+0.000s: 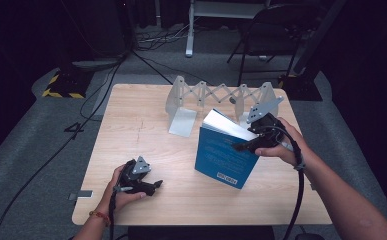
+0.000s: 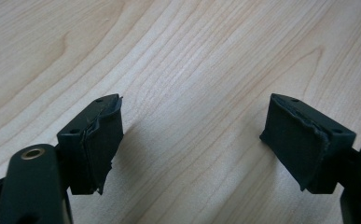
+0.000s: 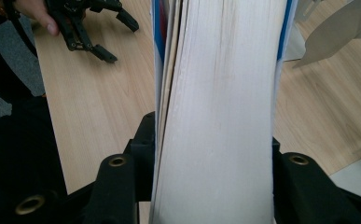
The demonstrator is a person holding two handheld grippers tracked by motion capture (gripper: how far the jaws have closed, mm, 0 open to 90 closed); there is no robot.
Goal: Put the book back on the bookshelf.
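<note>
The right tool [image 1: 246, 145] grips a blue book [image 1: 224, 156] by its page edge, jaws pressed on both covers, holding it tilted with its lower corner on the tabletop [image 1: 146, 145], just before a metal book rack [image 1: 216, 97]. The left tool [image 1: 153, 186] rests low near the front edge, jaws wide and empty.

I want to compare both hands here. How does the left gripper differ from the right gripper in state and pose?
The left gripper is open with nothing between its pads, while the right gripper is shut on the blue book, clamping its page block. The left gripper sits low over the wooden table near the front edge; the right gripper is raised, holding the book tilted in front of the metal bookend rack. Both are black, hand-held, with a grey plate on top.
</note>
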